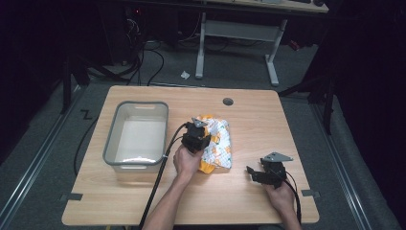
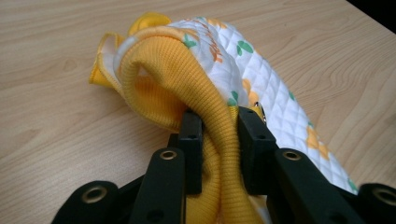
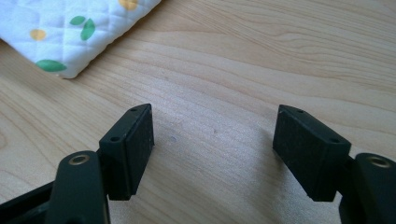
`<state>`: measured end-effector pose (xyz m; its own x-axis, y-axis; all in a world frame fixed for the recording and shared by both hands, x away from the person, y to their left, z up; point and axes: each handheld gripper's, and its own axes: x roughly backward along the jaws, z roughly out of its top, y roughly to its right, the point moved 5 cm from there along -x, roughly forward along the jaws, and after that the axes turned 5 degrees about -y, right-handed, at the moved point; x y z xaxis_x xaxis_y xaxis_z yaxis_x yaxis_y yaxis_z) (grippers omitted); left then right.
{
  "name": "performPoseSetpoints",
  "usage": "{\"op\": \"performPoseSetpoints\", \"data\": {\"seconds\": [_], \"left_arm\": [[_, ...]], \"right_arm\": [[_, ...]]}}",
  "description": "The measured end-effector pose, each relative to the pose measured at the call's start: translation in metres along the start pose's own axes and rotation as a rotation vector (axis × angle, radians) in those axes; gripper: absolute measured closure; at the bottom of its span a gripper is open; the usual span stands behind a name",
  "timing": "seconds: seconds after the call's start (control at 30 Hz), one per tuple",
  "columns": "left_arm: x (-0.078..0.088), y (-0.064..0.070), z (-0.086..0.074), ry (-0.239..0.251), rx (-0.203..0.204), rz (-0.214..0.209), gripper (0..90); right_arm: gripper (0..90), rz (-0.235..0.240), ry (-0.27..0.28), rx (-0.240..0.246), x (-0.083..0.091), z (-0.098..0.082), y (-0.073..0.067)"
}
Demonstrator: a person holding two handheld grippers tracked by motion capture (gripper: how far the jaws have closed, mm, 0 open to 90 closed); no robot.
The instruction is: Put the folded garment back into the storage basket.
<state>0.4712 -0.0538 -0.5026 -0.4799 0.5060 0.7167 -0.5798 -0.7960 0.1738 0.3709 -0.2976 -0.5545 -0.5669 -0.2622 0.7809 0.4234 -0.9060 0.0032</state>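
A small quilted garment (image 1: 218,143), white with orange and green print and yellow ribbed trim, lies at the middle of the wooden table (image 1: 249,115). My left gripper (image 1: 200,137) is on its left edge. In the left gripper view the two black jaws pinch the yellow ribbed trim (image 2: 219,140) and hold it a little off the wood, with the garment (image 2: 261,79) draped beyond. My right gripper (image 1: 253,173) rests to the right of the garment, near the front of the table. Its jaws stand wide apart over bare wood (image 3: 215,135), and a corner of the garment (image 3: 70,32) lies farther off.
A grey plastic tub (image 1: 136,134) with nothing in it stands on the left half of the table, just left of my left hand. A round cable hole (image 1: 228,101) sits near the far edge. Beyond the table is dark floor with cables and a desk frame (image 1: 237,33).
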Motion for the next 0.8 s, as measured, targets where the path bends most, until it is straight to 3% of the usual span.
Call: {"op": "performPoseSetpoints", "data": {"seconds": [0.4,0.8], "left_arm": [[0.033,0.005,0.008,0.066,-0.013,-0.035,76.5],[0.052,0.009,0.012,0.097,-0.013,-0.064,77.4]], "right_arm": [[29.3,0.000,0.000,0.000,0.000,0.000,0.000],[29.3,0.000,0.000,0.001,0.000,0.000,0.000]]}}
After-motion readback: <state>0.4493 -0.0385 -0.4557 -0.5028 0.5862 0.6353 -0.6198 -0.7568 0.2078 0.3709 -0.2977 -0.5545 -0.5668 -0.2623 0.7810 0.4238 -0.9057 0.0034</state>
